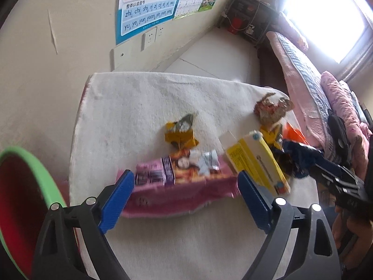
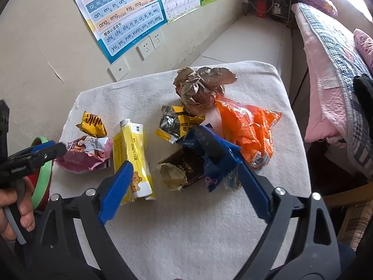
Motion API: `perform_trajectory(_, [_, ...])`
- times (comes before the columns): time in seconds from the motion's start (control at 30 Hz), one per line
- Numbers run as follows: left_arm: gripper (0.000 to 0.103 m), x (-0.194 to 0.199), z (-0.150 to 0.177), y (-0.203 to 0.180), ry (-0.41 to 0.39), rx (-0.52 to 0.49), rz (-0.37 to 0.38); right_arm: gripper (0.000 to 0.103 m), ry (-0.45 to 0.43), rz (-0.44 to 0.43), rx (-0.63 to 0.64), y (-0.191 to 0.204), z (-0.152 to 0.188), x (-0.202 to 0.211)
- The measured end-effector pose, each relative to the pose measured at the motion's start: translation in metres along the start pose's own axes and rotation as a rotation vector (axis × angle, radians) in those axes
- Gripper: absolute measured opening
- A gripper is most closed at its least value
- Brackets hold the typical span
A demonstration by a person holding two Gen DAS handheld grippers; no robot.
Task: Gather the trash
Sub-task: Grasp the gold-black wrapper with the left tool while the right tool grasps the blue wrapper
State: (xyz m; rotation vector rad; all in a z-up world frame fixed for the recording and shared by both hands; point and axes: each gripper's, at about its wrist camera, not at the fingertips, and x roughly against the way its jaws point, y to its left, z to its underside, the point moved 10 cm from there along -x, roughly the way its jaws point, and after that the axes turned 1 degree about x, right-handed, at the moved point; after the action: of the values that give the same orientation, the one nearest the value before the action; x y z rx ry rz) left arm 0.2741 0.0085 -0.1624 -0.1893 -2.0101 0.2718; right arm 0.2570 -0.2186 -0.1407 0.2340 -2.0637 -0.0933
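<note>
Trash lies on a white towel-covered table (image 2: pixel 186 221). My left gripper (image 1: pixel 186 184) is open, its jaws on either side of a pink snack wrapper (image 1: pixel 181 186), also seen in the right wrist view (image 2: pixel 84 156). My right gripper (image 2: pixel 184 175) is open and empty above a brown torn packet (image 2: pixel 181 170) and a blue wrapper (image 2: pixel 209 161). A yellow box (image 2: pixel 132 158) lies between the two grippers. An orange bag (image 2: pixel 247 126), a yellow-black wrapper (image 2: pixel 177 123), a small yellow wrapper (image 2: pixel 92 123) and crumpled brown paper (image 2: pixel 200 86) lie farther back.
A green-rimmed red bin (image 1: pixel 21 205) stands at the table's left edge. A wall with posters (image 2: pixel 121 11) is behind. A bed with pink bedding (image 2: pixel 331 65) is at the right. A dark shelf (image 1: pixel 247 16) stands in the far corner.
</note>
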Motion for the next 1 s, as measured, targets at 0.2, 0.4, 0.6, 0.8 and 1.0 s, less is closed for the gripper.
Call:
perform_trajectory(0.2, [0.074, -0.032, -0.014, 0.004, 0.042, 0.049, -0.007, 0.084, 0.002, 0.002, 0.003, 0.000, -0.008, -0.011])
perform_trajectory(0.4, [0.056, -0.061, -0.020, 0.004, 0.087, 0.066, -0.012, 0.072, 0.027, 0.007, 0.005, -0.004, -0.012, -0.027])
perform_trajectory(0.6, [0.024, -0.071, -0.022, 0.005, 0.103, 0.060, -0.006, 0.045, 0.047, 0.008, -0.015, -0.012, -0.008, -0.036])
perform_trajectory(0.8, [0.020, -0.059, -0.024, 0.005, 0.059, 0.042, -0.016, 0.015, 0.056, 0.000, -0.028, -0.018, -0.003, -0.034])
perform_trajectory(1.0, [0.018, -0.036, -0.026, 0.005, 0.011, 0.021, -0.026, 0.009, 0.046, -0.005, -0.024, -0.019, 0.000, -0.024])
